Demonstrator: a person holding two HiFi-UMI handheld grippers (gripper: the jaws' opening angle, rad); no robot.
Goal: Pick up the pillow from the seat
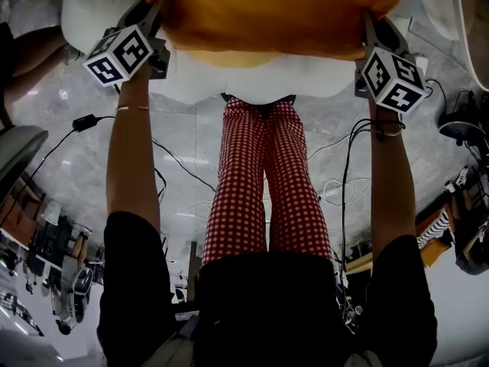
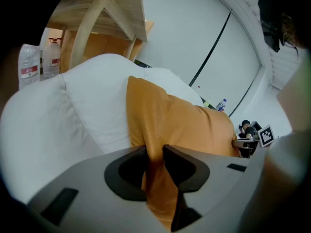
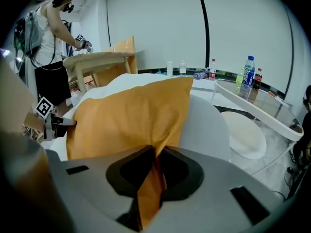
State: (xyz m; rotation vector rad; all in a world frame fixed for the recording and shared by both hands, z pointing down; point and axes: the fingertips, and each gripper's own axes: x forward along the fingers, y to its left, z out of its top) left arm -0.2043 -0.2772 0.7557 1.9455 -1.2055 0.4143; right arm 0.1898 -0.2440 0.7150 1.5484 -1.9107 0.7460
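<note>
A: Left gripper (image 2: 154, 155), jaw state?
B: Narrow gap. The pads pinch a fold at one end of the orange fabric pillow (image 2: 181, 123), and the cloth hangs down between them

A: Right gripper (image 3: 154, 154)?
B: Jaws nearly together, clamped on a fold at the pillow's other end

A: Pillow position?
B: It spans between the two grippers, against the white cushioned seat (image 1: 252, 82). Cannot tell whether its underside is clear of the cushion

A: Further off?
B: Right gripper view shows plastic drink bottles (image 3: 249, 75) on a round glass tabletop (image 3: 272, 111), with a white wall behind
</note>
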